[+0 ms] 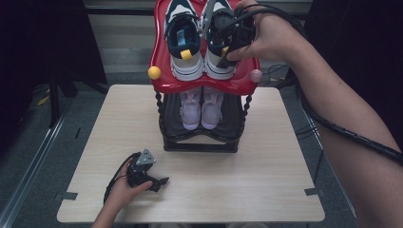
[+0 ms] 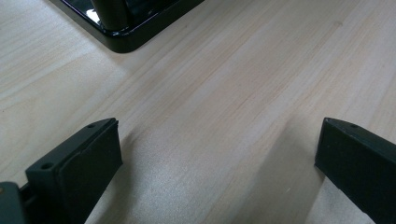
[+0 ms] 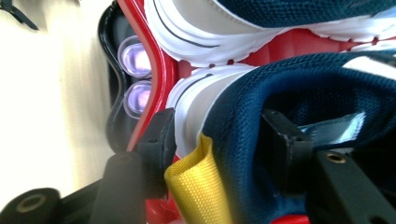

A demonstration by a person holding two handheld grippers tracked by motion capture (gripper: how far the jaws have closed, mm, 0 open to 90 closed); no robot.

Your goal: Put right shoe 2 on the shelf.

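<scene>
At the top centre of the high view, my right gripper (image 1: 227, 45) straddles the heel of the right navy sneaker (image 1: 216, 28), jaws half-parted, one inside the collar, one outside. The red top shelf (image 1: 164, 80) carries two navy sneakers, the black lower shelf (image 1: 228, 121) two lilac shoes (image 1: 201, 110). My left gripper (image 1: 159, 183) rests wide on the table (image 1: 266, 180), lower left.

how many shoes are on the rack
4: two navy-and-white sneakers side by side on the red top shelf, two pale lilac shoes on the black lower shelf.
</scene>
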